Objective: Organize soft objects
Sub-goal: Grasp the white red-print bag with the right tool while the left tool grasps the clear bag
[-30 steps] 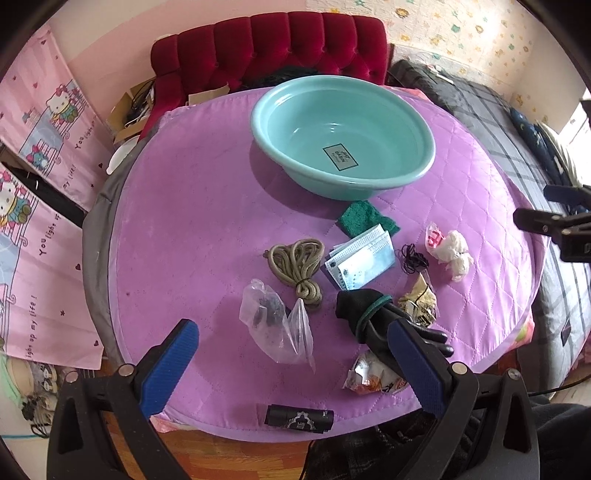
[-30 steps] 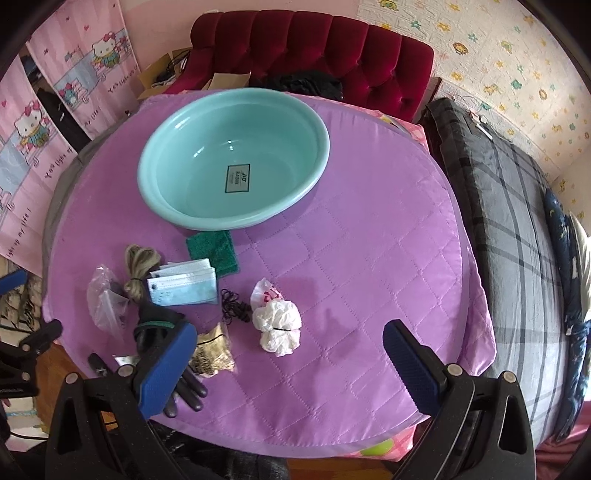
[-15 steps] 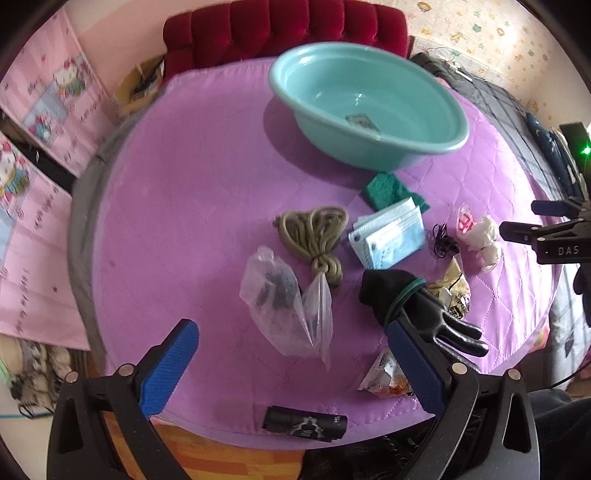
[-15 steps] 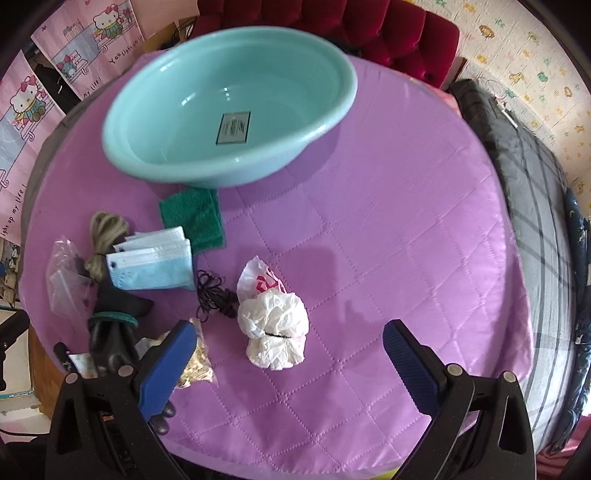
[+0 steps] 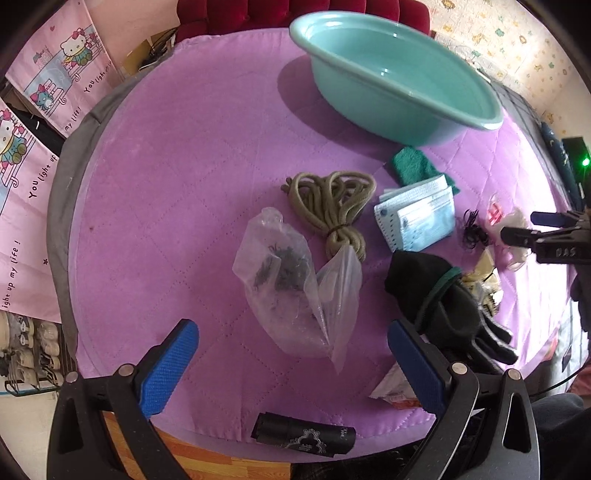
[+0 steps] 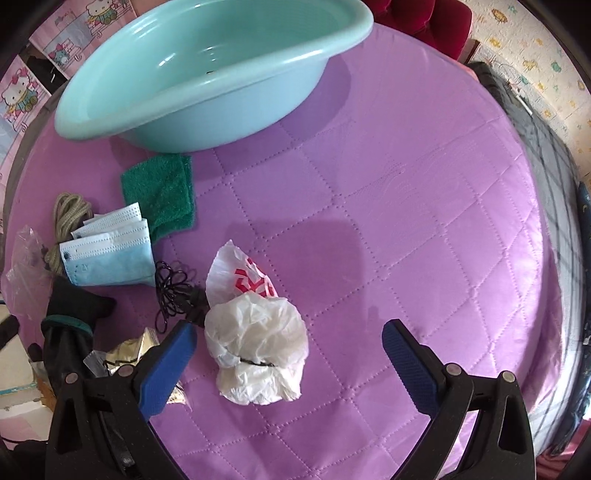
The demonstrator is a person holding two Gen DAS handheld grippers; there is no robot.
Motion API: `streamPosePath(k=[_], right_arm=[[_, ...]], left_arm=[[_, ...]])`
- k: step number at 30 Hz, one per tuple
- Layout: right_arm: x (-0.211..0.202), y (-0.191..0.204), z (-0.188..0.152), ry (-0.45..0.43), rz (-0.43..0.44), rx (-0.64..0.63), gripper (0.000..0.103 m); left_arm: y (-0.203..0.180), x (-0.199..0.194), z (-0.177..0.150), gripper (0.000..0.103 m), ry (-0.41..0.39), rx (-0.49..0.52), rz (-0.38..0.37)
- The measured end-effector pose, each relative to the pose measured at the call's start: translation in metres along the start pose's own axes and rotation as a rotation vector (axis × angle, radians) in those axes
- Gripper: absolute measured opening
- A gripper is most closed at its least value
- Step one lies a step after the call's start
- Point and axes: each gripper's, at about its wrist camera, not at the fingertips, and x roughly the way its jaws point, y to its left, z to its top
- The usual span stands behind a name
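Note:
A clear plastic bag [image 5: 291,284] lies on the purple table just ahead of my open left gripper [image 5: 291,363]. Beyond it lie an olive rope bundle [image 5: 332,206], blue face masks [image 5: 417,218], a green cloth [image 5: 413,166] and a black glove [image 5: 443,302]. My open right gripper [image 6: 290,360] hovers low over a crumpled white plastic bag [image 6: 255,343], which lies between its fingers, nearer the left one. The masks [image 6: 107,254], green cloth [image 6: 162,192] and glove [image 6: 70,321] lie to its left. The teal basin [image 6: 207,70] stands empty at the back.
A black tube [image 5: 303,435] lies at the table's front edge. Black hair ties [image 6: 173,291] and a gold foil packet [image 6: 125,354] lie beside the white bag. A red sofa [image 6: 428,18] stands behind the table and a grey bed [image 6: 554,177] to the right.
Both grippers have moved down and forward toward the table. The left one now sits close over the clear bag, the right one close over the white bag. Both stay open.

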Motion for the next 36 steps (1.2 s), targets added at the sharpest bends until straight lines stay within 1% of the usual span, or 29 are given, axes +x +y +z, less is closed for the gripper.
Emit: streamPosePath(k=[3,6,7,8,9,11,16,17,19,20,21,22,23,24,27,32,33,34,36], right_arm=[[0.008,-0.003,0.005,-0.001,0.045,0.011,0.092],[0.013,-0.002,0.006,0.007,0.07,0.011,0.075],[0.014,-0.001,0.006,0.01,0.079,0.01,0.055],[0.016,-0.001,0.006,0.015,0.091,0.011,0.039],[0.018,0.0,0.005,0.022,0.113,0.014,0.04],[0.021,0.002,0.002,0.025,0.13,0.02,0.037],[0.01,0.007,-0.007,-0.005,0.114,0.008,0.036],[0.008,0.008,-0.009,-0.013,0.11,0.009,0.036],[0.002,0.006,-0.011,-0.019,0.108,0.021,0.036],[0.002,0.007,-0.015,-0.024,0.109,0.028,0.036],[0.002,0.009,-0.018,-0.027,0.109,0.037,0.036],[0.001,0.009,-0.019,-0.03,0.109,0.041,0.036],[-0.001,0.009,-0.02,-0.033,0.108,0.043,0.036],[0.0,0.007,-0.027,-0.04,0.104,0.047,0.036],[-0.008,0.006,-0.031,-0.044,0.098,0.068,0.036],[-0.012,0.009,-0.04,-0.057,0.087,0.072,0.036],[-0.023,0.007,-0.038,-0.058,0.089,0.073,0.036],[-0.031,0.006,-0.044,-0.061,0.089,0.074,0.036],[-0.036,0.008,-0.048,-0.068,0.085,0.076,0.036]], left_arm=[[0.001,0.007,0.001,0.103,0.003,0.013,0.01],[0.002,0.01,0.001,0.103,0.001,0.01,0.008],[0.002,0.01,0.002,0.103,0.0,0.007,0.004],[0.004,0.012,0.003,0.103,0.0,0.001,-0.001],[0.005,0.014,0.003,0.103,0.002,-0.003,-0.003],[0.007,0.016,0.003,0.103,0.001,-0.007,-0.008],[0.005,0.019,0.009,0.103,-0.007,0.008,-0.017],[0.004,0.02,0.01,0.101,-0.013,0.017,-0.019],[0.002,0.024,0.013,0.088,-0.014,0.026,-0.016],[0.001,0.026,0.014,0.07,-0.011,0.029,-0.017],[0.001,0.028,0.014,0.055,0.0,0.039,-0.025],[0.0,0.03,0.015,0.053,0.003,0.045,-0.033],[-0.002,0.03,0.015,0.045,0.002,0.058,-0.052],[-0.003,0.029,0.016,0.04,-0.001,0.069,-0.068],[-0.007,0.027,0.015,0.035,-0.025,0.082,-0.09],[-0.008,0.023,0.01,0.034,-0.019,0.086,-0.103],[-0.009,0.019,0.008,0.034,-0.019,0.086,-0.102],[-0.01,0.012,0.004,0.034,-0.02,0.087,-0.103],[-0.01,0.007,0.003,0.034,-0.023,0.092,-0.108]])
